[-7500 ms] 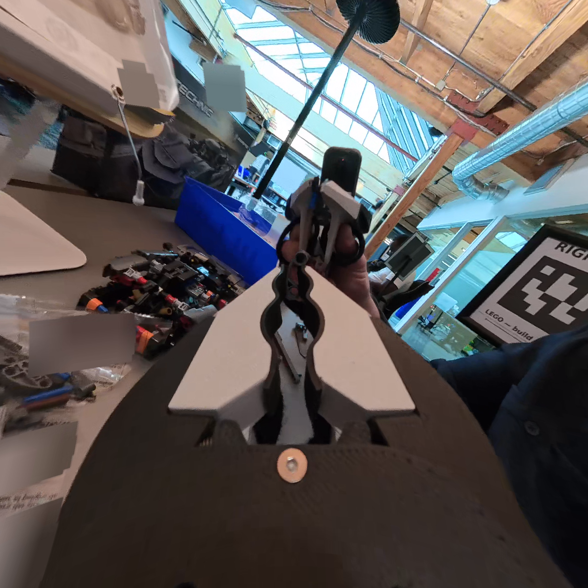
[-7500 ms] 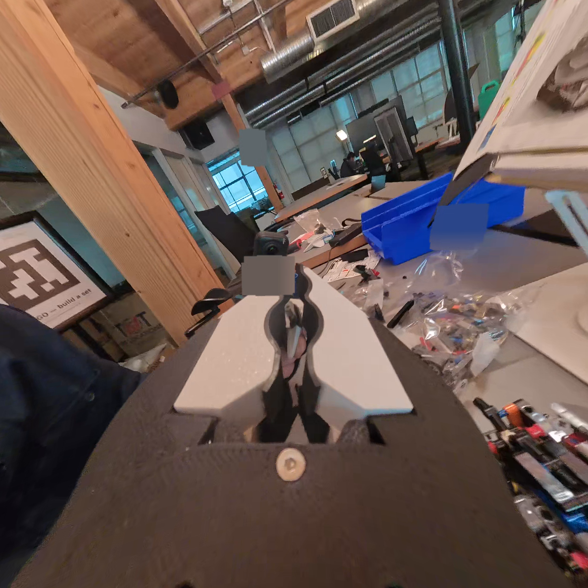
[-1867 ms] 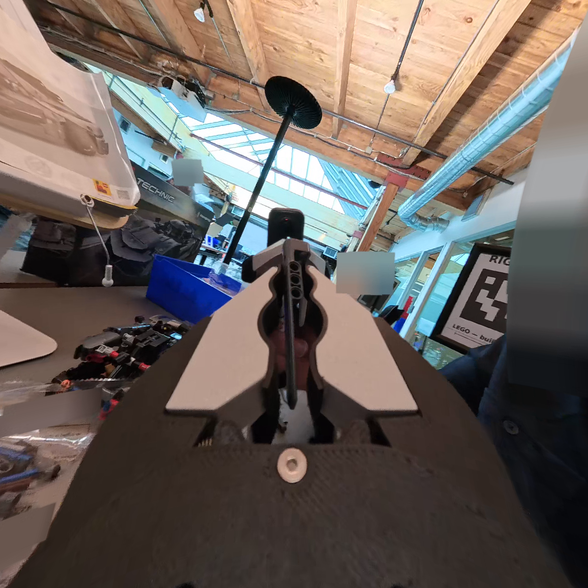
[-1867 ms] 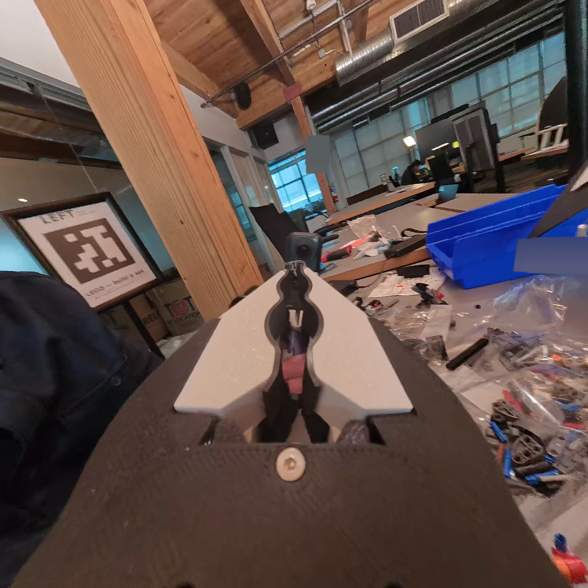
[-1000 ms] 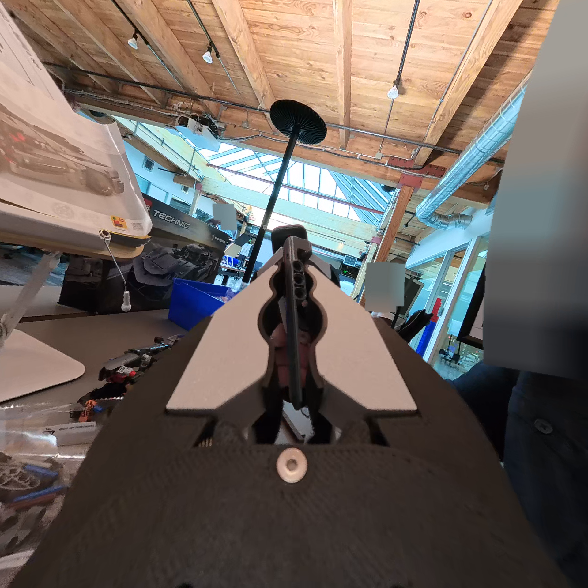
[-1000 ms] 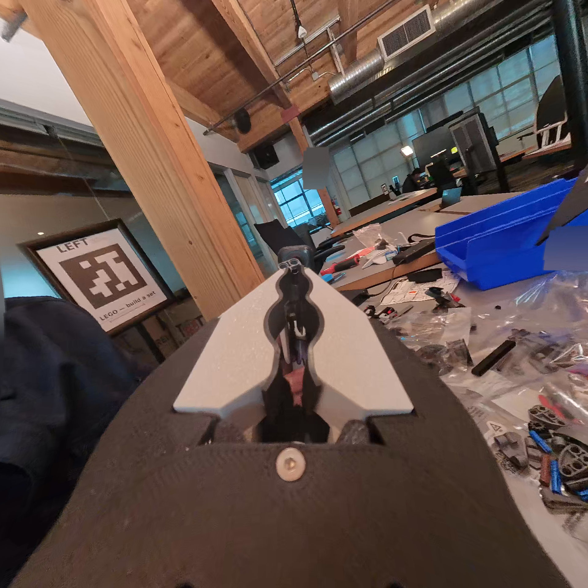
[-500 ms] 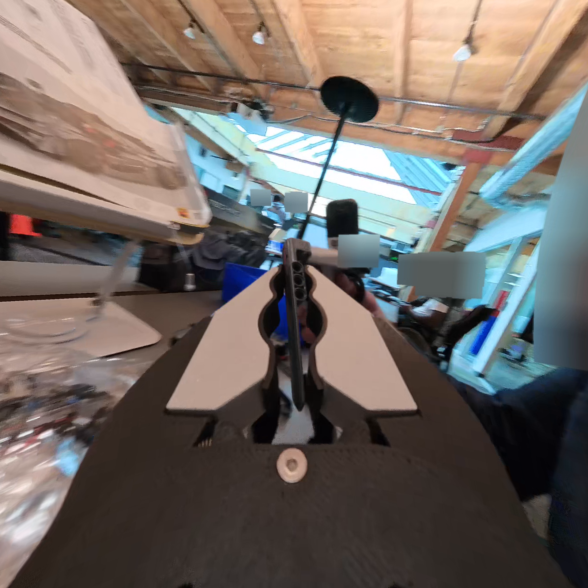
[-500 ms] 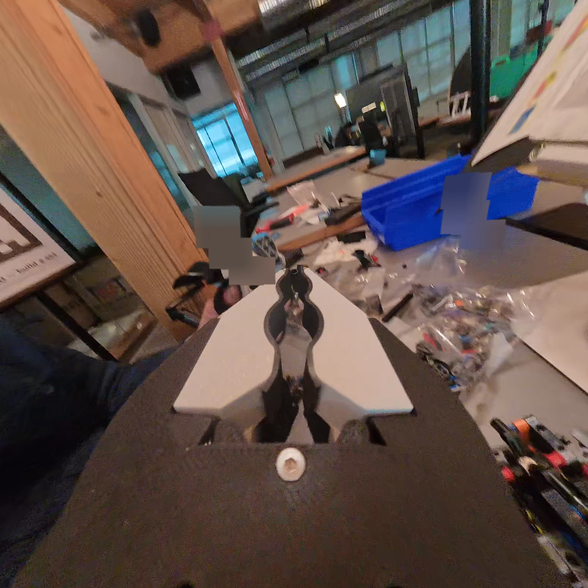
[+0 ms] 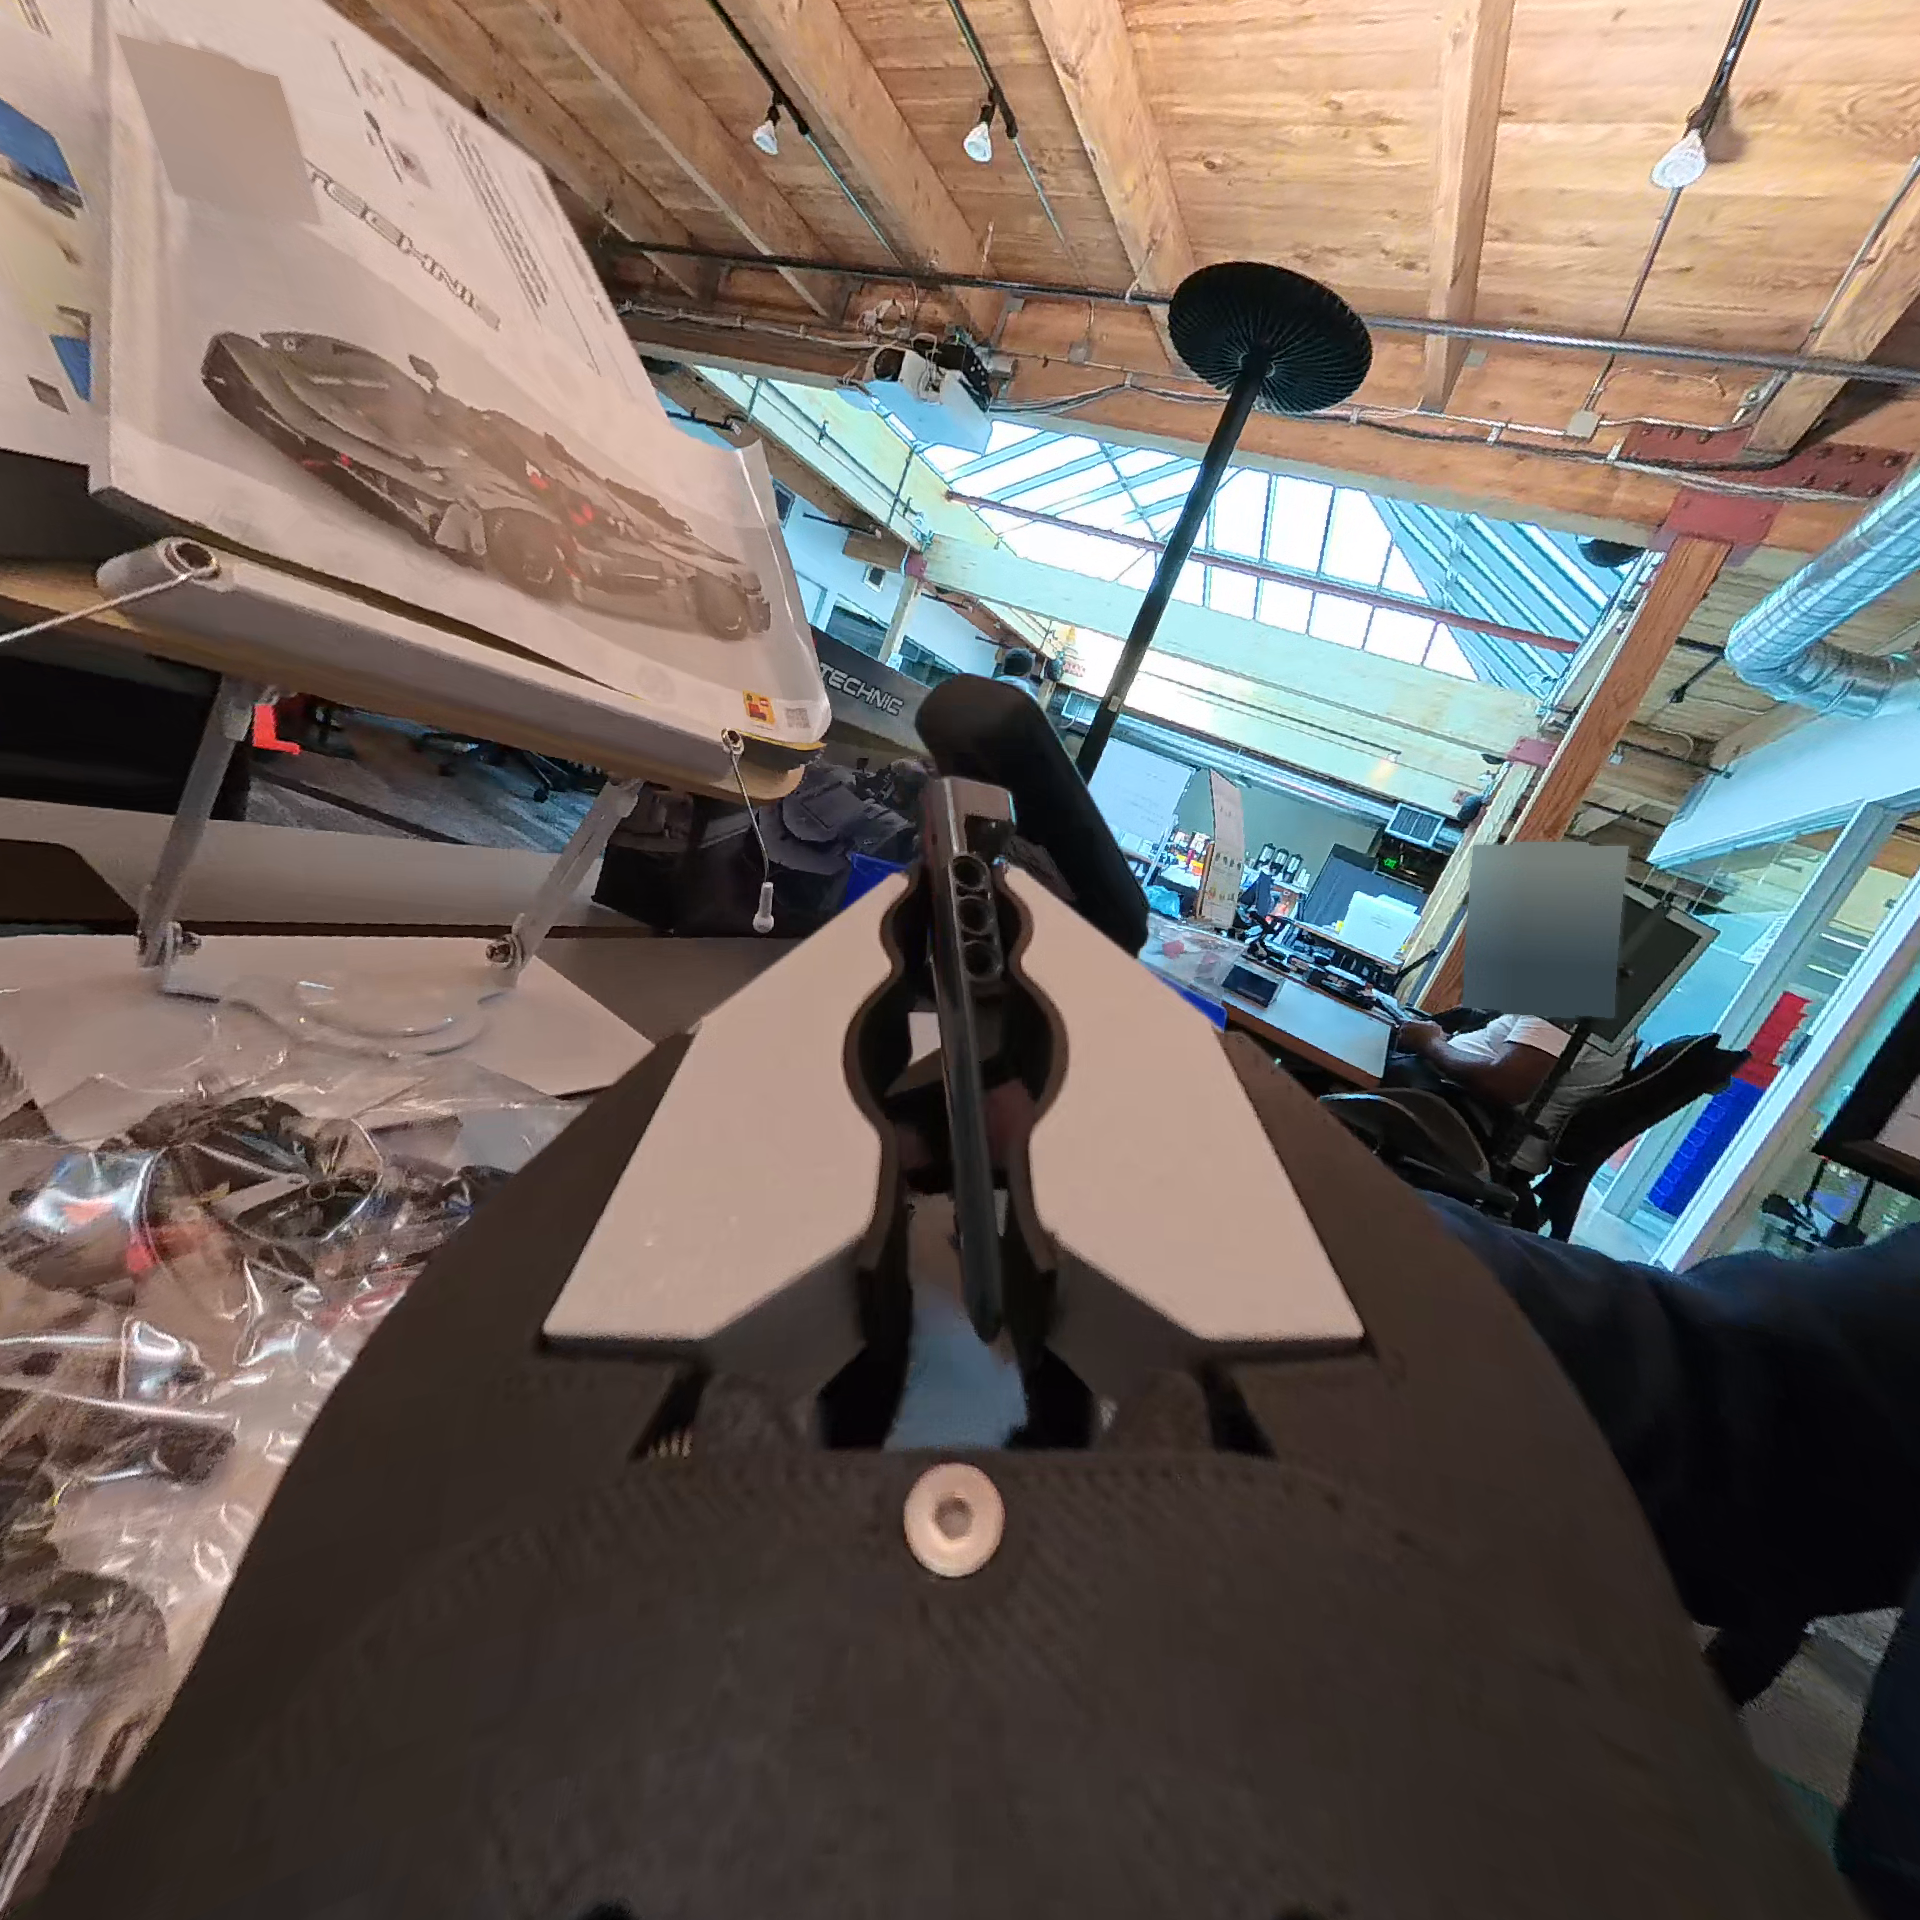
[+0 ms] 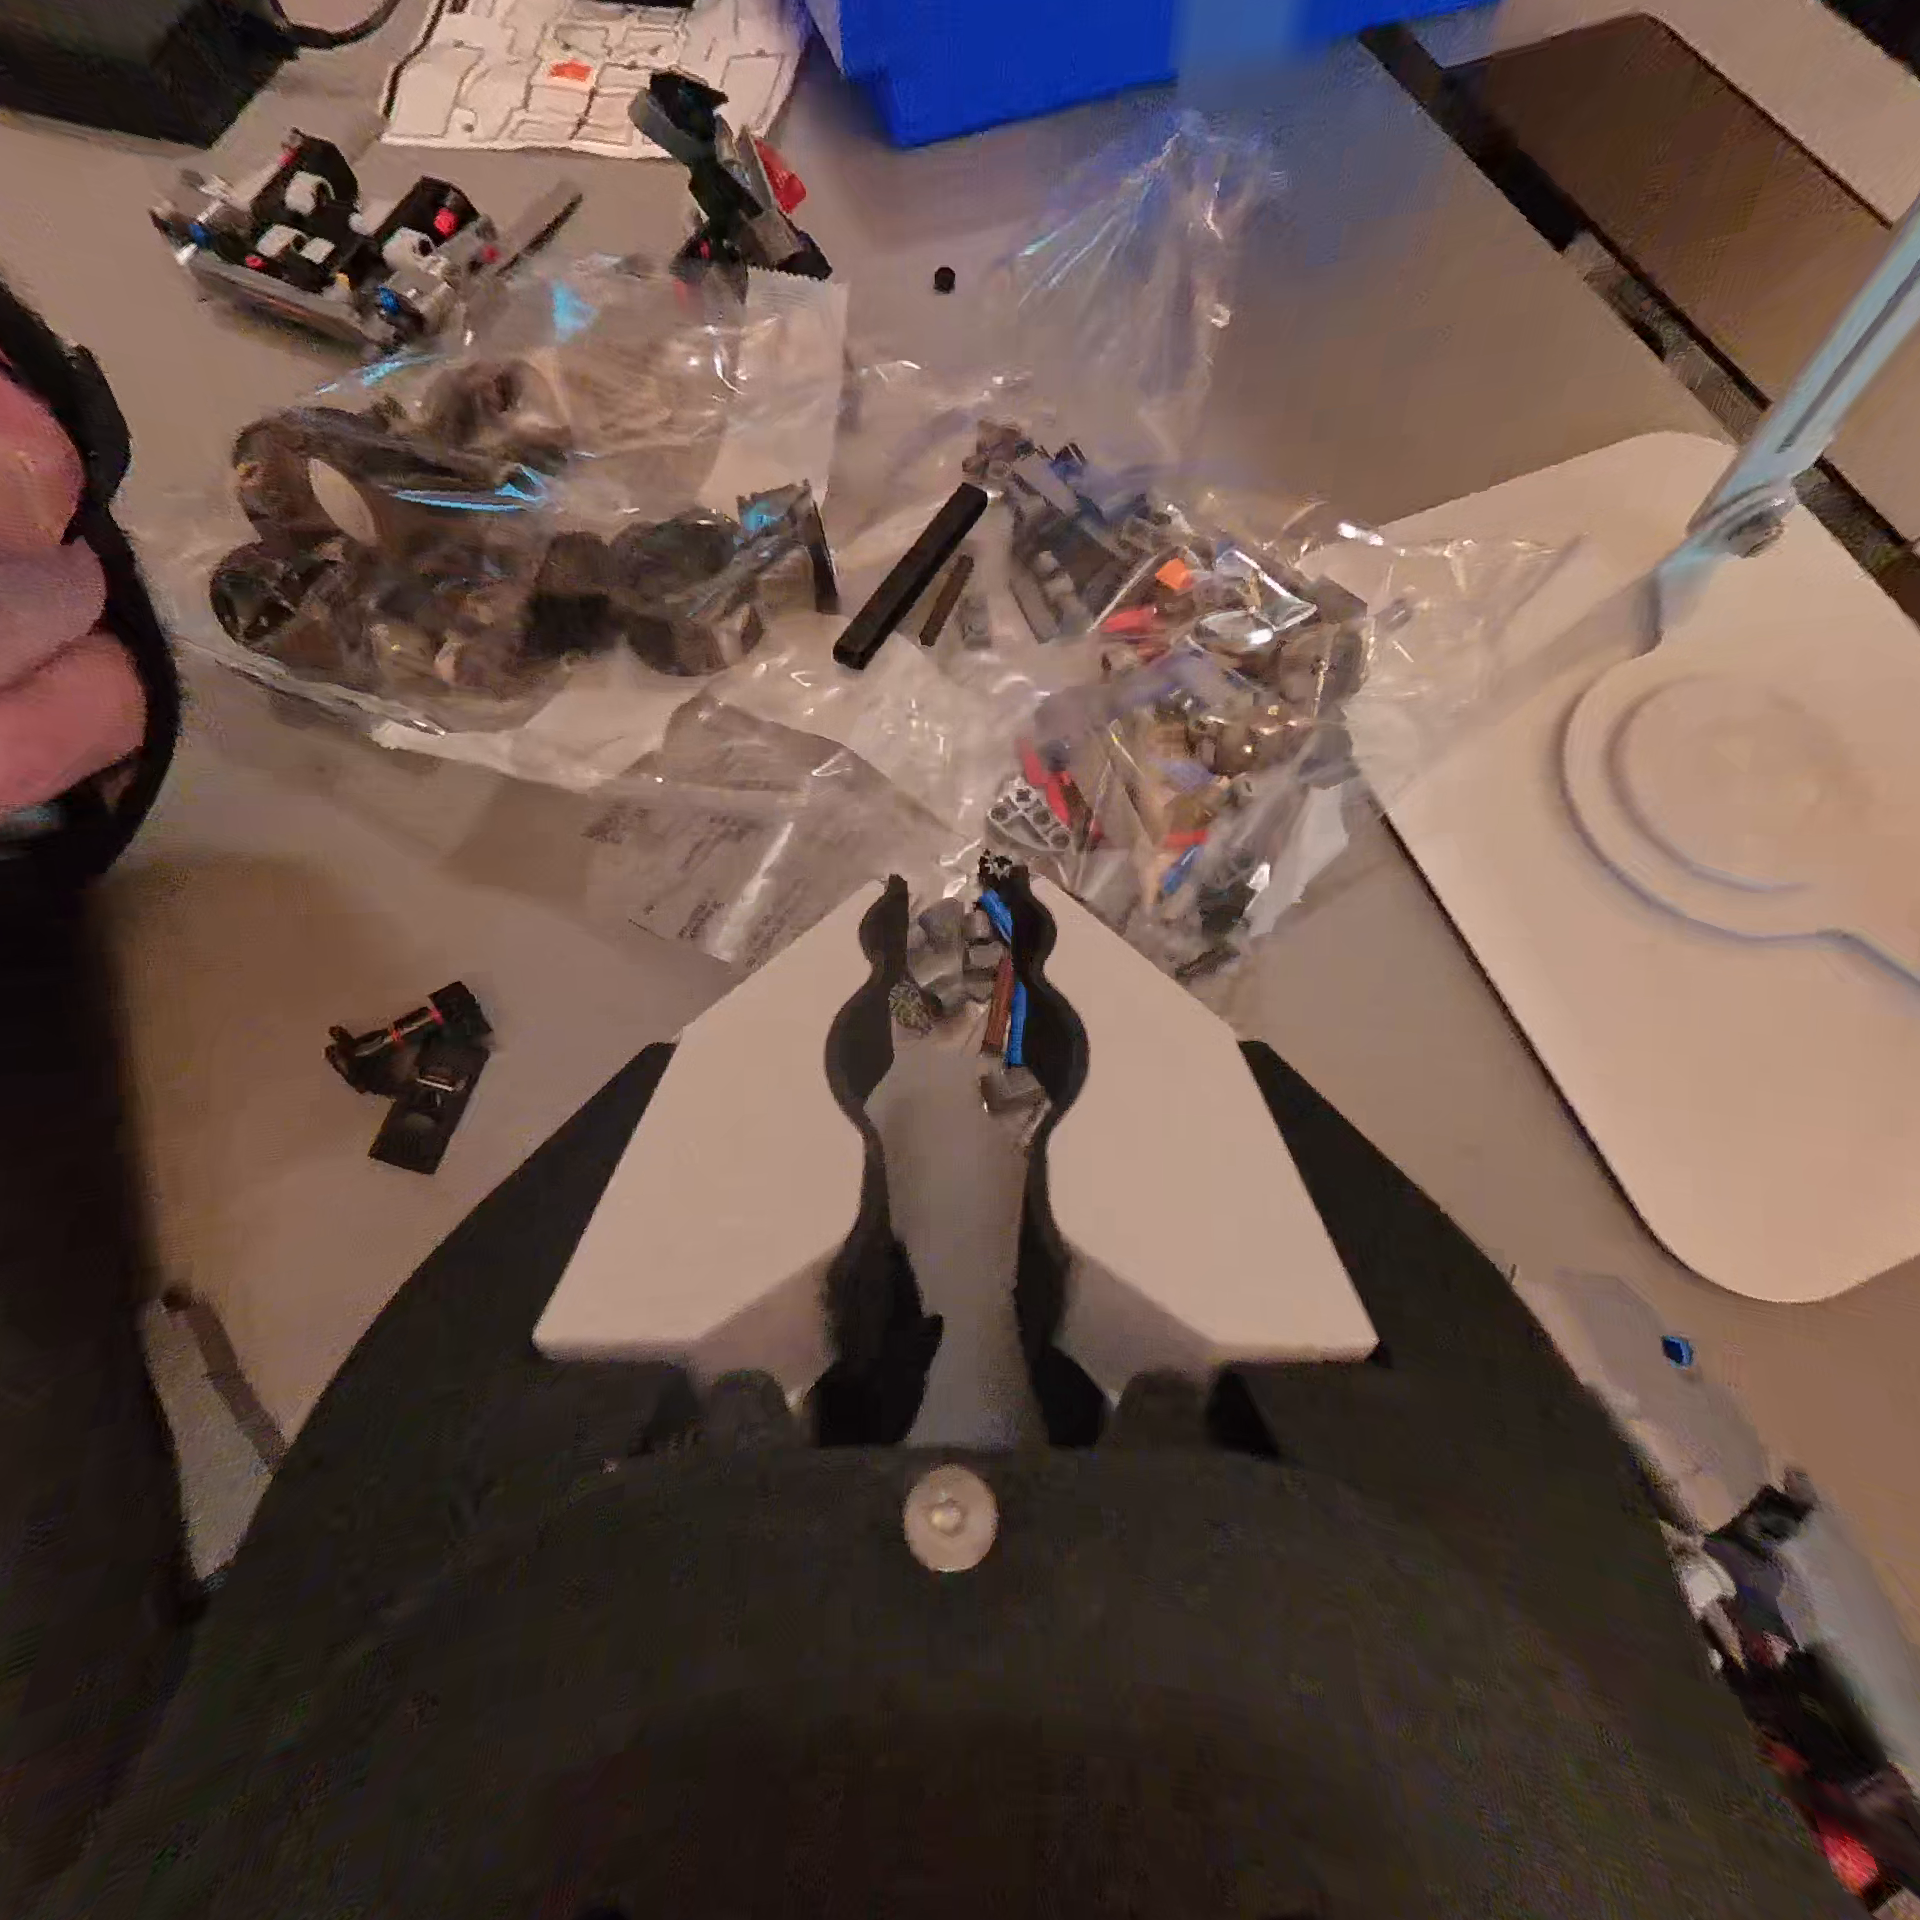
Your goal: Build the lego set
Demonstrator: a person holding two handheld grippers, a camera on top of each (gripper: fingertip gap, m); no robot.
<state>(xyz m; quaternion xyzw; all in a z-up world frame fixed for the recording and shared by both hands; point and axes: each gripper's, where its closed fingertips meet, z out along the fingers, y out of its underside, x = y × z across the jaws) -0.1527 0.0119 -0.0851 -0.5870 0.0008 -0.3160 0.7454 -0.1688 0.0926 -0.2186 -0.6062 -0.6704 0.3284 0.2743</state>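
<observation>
Under a timber ceiling, a grey table (image 10: 312,1226) carries clear bags of lego parts (image 10: 1174,707), a half-built black lego assembly (image 10: 322,249), a blue bin (image 10: 997,52) and the white base of a stand (image 10: 1714,852) that props up an instruction booklet (image 9: 416,416). The left gripper (image 9: 961,894) is raised off the table, its jaws closed on a long black lego beam (image 9: 971,1039) held edge-on. The right gripper (image 10: 951,904) points down at the table with its jaws apart over loose grey and blue lego pieces (image 10: 971,971), gripping nothing.

Open-plan office: desks (image 9: 1311,1013), exposed ducts (image 9: 1829,613)
</observation>
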